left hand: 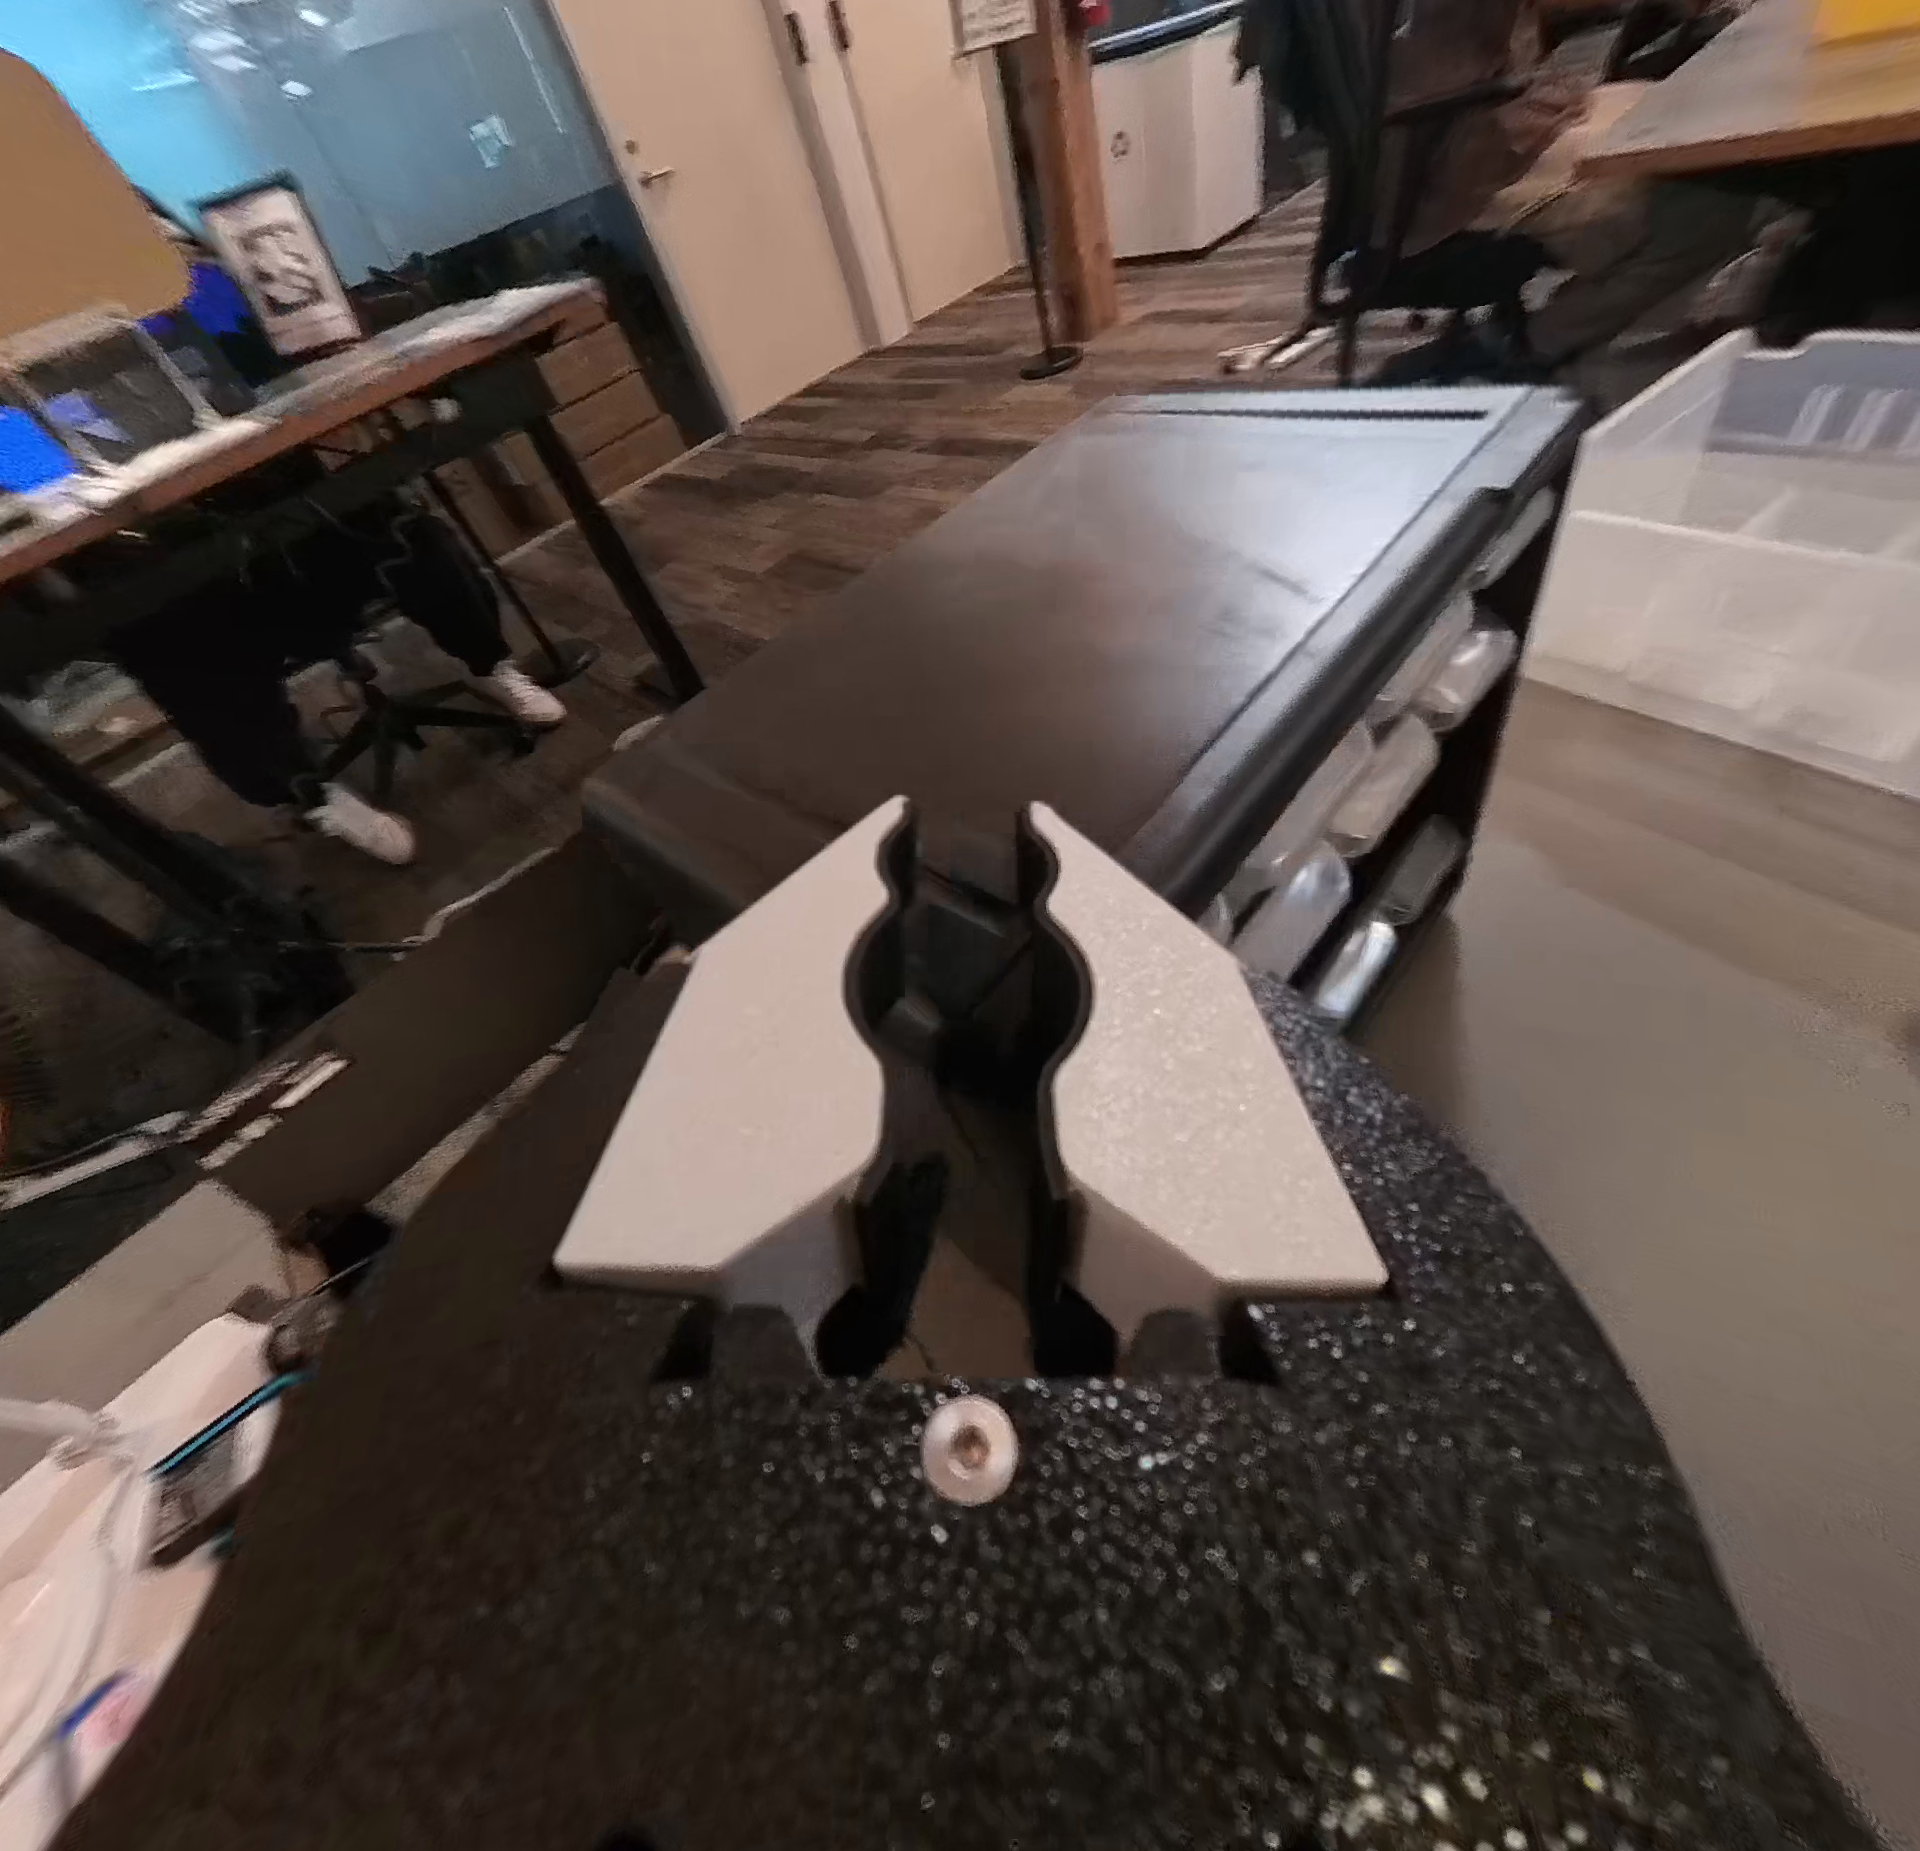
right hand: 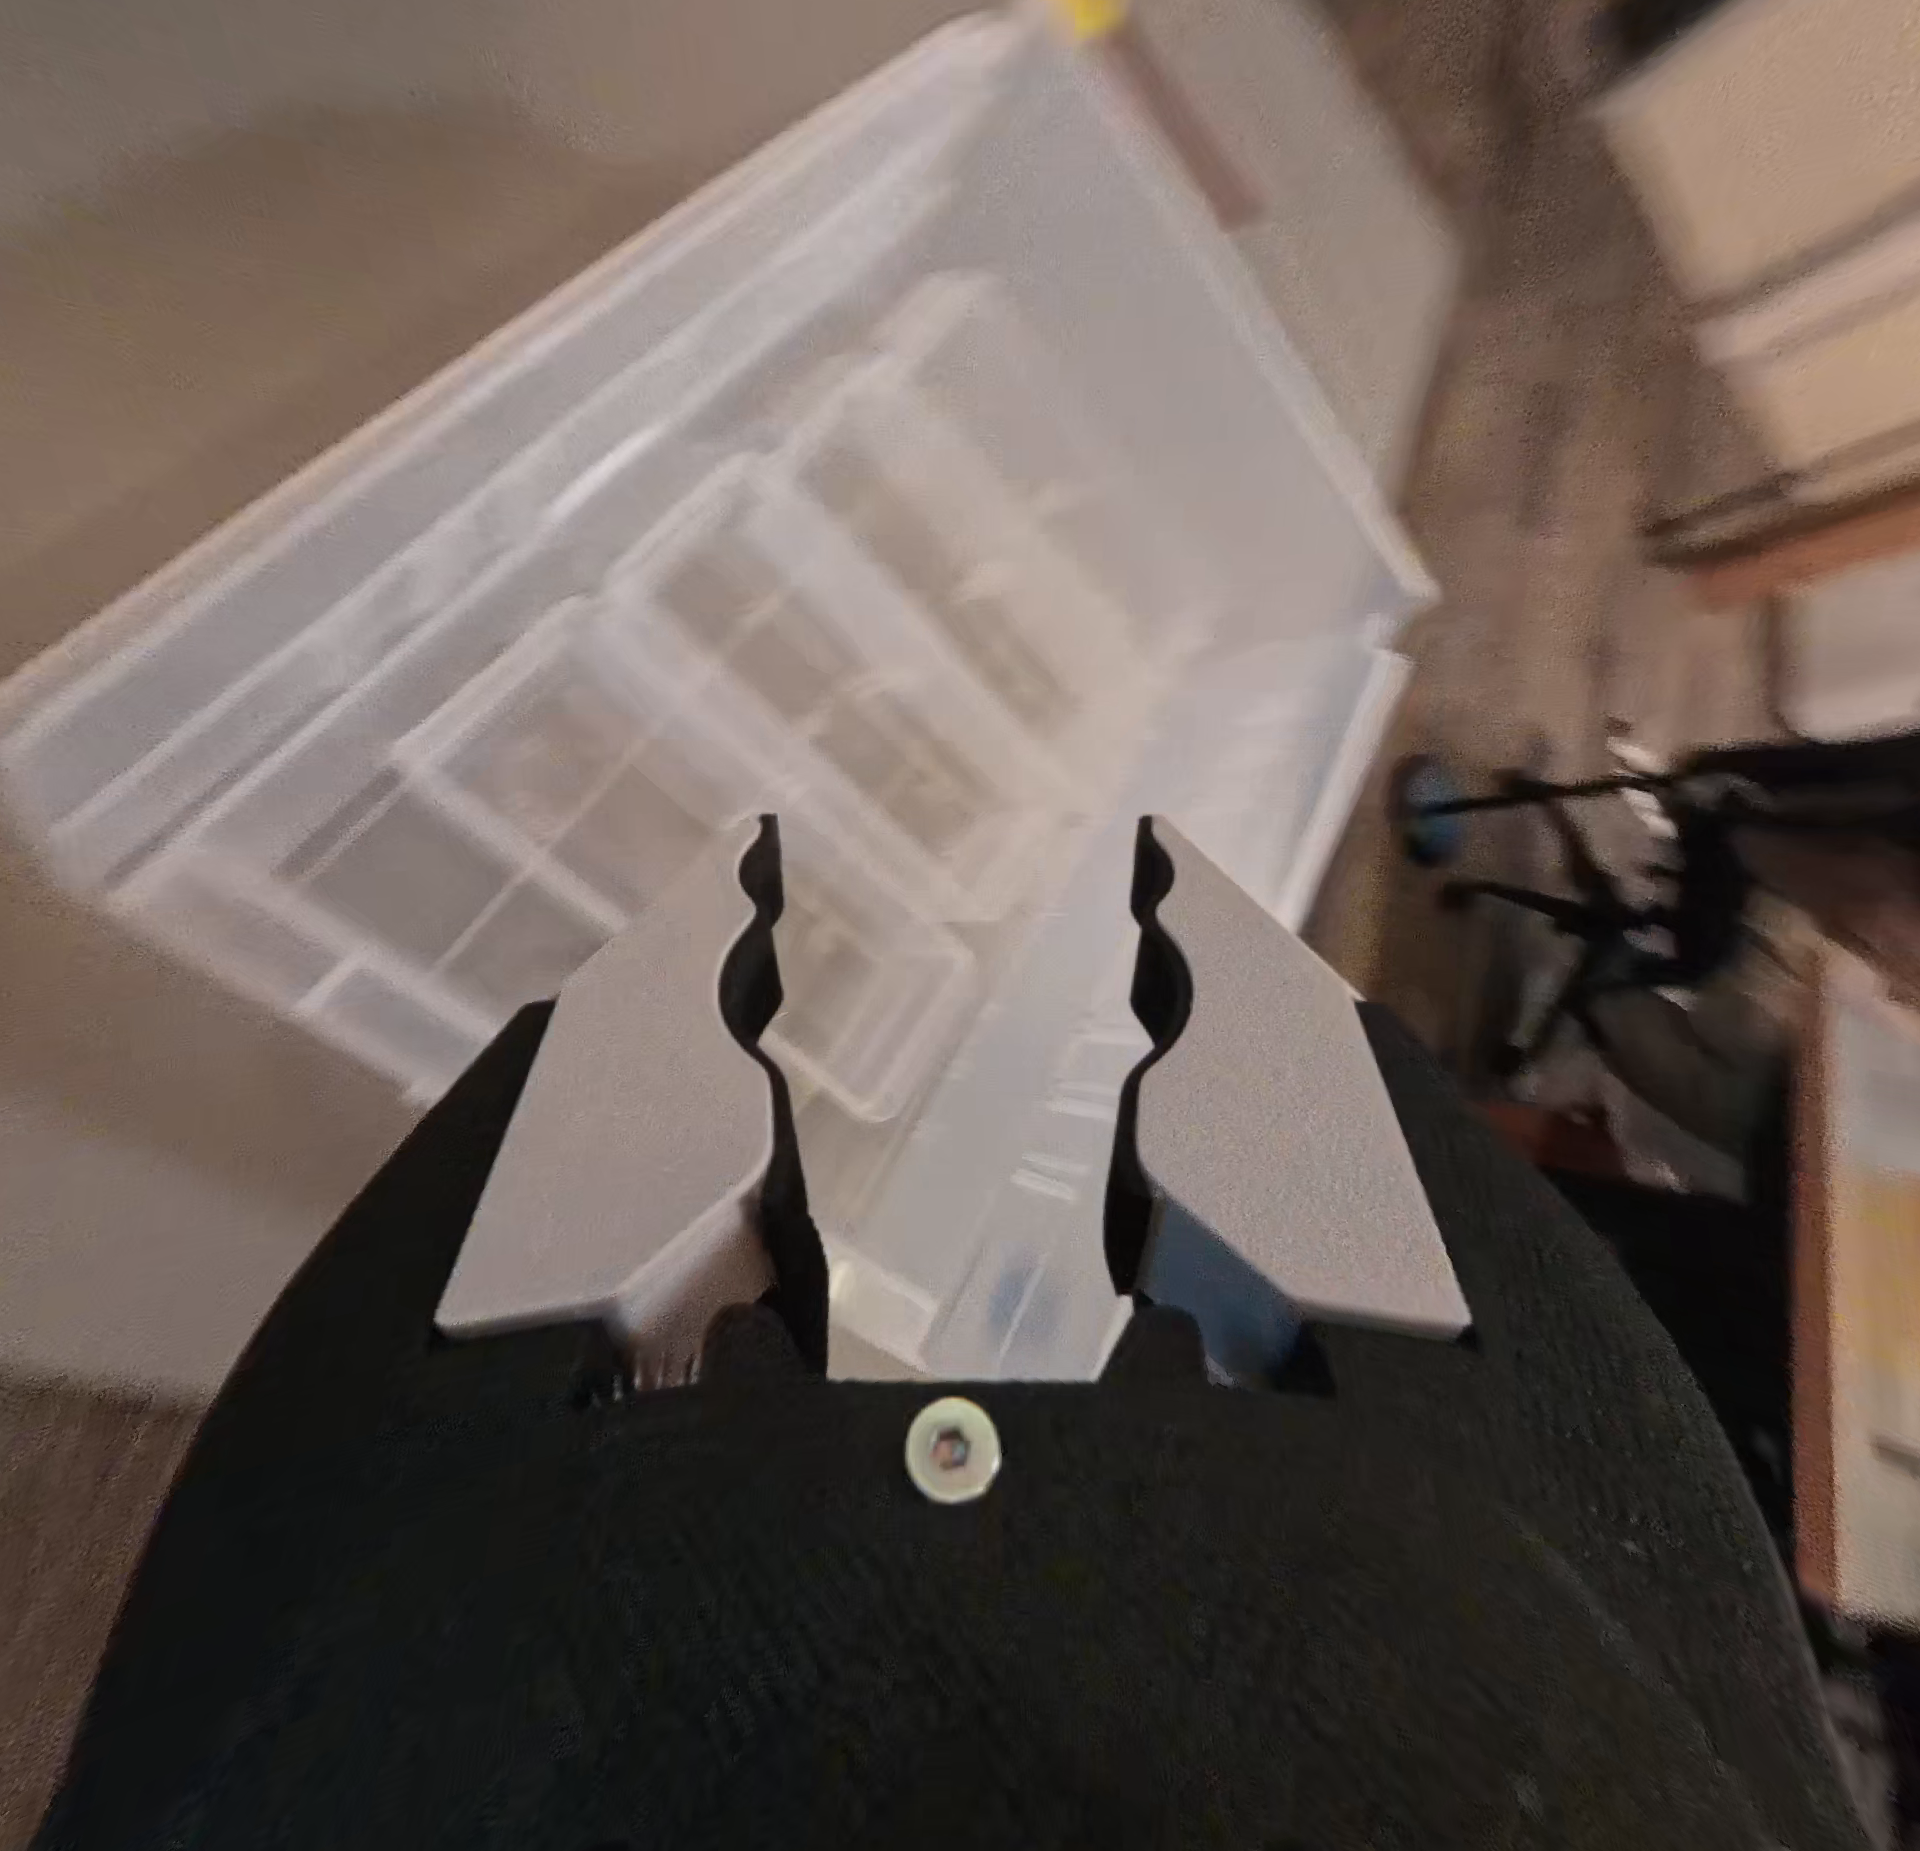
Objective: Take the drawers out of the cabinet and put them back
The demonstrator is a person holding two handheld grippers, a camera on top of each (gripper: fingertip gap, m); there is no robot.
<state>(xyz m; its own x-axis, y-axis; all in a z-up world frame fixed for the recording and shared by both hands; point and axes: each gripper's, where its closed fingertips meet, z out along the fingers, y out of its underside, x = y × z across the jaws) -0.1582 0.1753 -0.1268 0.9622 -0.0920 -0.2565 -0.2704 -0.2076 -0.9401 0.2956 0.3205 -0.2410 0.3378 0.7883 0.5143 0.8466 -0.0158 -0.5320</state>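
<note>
The black cabinet point(left hand: 1143, 575) stands on the grey table point(left hand: 1662, 1074), with its front of small clear drawers point(left hand: 1392, 773) turned to the right. My left gripper point(left hand: 971, 825) is at the cabinet's near corner, its jaws nearly closed with the black edge between them. A clear plastic bin point(left hand: 1714, 575) stands to the right of the cabinet. In the blurred right wrist view the bin point(right hand: 644, 513) holds several clear drawers point(right hand: 790, 679). My right gripper point(right hand: 956, 835) hovers over the bin, open and empty, above one small drawer point(right hand: 873, 1001).
The table edge runs along the left of the cabinet, with floor beyond. A desk point(left hand: 312, 419) with a seated person's legs point(left hand: 436, 596) is at the left. White items and cables point(left hand: 125, 1489) lie at the lower left. Another table point(left hand: 1766, 87) is at the far right.
</note>
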